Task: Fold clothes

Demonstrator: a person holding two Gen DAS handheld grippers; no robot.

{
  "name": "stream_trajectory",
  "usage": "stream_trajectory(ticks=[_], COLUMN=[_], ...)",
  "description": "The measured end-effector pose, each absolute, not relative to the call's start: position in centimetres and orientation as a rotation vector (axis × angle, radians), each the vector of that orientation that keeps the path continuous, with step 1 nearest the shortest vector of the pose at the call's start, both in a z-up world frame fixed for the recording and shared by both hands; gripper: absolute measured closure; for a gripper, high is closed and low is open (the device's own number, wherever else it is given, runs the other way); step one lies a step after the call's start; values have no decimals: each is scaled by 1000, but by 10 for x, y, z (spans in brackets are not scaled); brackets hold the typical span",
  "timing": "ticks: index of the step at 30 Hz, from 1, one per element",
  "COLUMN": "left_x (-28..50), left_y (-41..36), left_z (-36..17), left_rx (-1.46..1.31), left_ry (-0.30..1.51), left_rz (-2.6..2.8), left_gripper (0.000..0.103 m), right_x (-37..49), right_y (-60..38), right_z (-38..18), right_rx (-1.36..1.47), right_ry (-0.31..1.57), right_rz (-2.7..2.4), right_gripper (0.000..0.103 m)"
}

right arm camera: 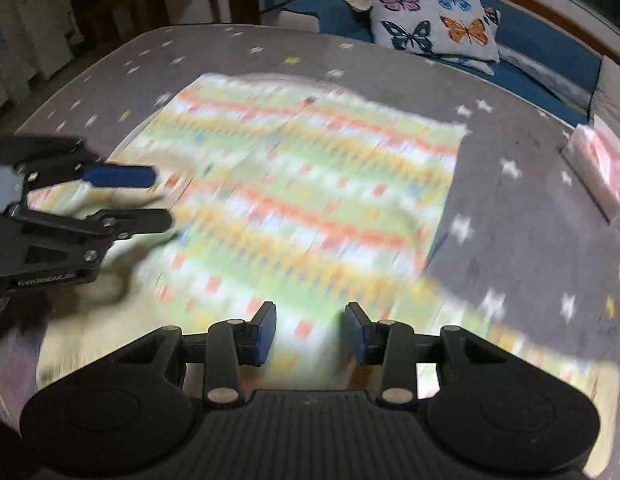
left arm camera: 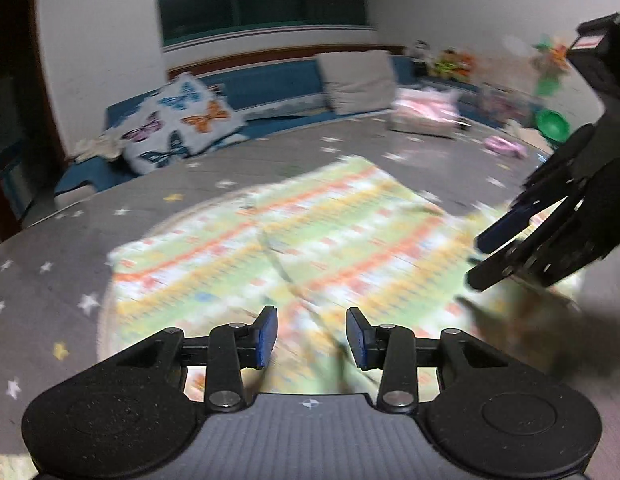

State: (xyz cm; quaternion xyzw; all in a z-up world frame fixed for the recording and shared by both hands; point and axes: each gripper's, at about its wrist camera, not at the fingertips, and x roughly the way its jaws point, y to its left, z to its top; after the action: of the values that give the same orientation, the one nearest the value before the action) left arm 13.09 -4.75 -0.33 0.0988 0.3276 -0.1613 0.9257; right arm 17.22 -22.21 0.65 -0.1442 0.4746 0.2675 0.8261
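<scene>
A green, orange and white patterned garment (left arm camera: 294,236) lies spread flat on a grey star-print bed (left arm camera: 70,240); it is blurred by motion. It also shows in the right wrist view (right arm camera: 310,188). My left gripper (left arm camera: 311,334) is open and empty, hovering over the garment's near edge. My right gripper (right arm camera: 311,332) is open and empty above the garment's near part. In the left wrist view the right gripper (left arm camera: 497,252) hangs over the garment's right side. In the right wrist view the left gripper (right arm camera: 150,198) sits over the garment's left edge.
A butterfly pillow (left arm camera: 178,124) and a grey pillow (left arm camera: 357,80) lean on a blue bench behind the bed. A pink folded pile (left arm camera: 425,112) and toys (left arm camera: 549,120) lie at the far right. The grey star-print bed (right arm camera: 509,208) extends around the garment.
</scene>
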Motion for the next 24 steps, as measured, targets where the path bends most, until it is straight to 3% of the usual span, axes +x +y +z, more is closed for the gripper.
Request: stream_trajectory(ticks=[10,18,24], left_x=[91,90,87], left_y=[-85,-109,-114], left_z=[-20,-21,-27], left_rx=[310,314,322], left_ry=[614,608,615], left_rz=[-372,-435,-441], left_gripper=[62,60,50], right_x=[58,65,69], right_y=[-246,-263,-314], right_z=[-14,-13,3], right_rx=[-415,-235,-94], right_ry=[688,719,674], right_rz=[479,465,343], right_gripper=[65,65,56])
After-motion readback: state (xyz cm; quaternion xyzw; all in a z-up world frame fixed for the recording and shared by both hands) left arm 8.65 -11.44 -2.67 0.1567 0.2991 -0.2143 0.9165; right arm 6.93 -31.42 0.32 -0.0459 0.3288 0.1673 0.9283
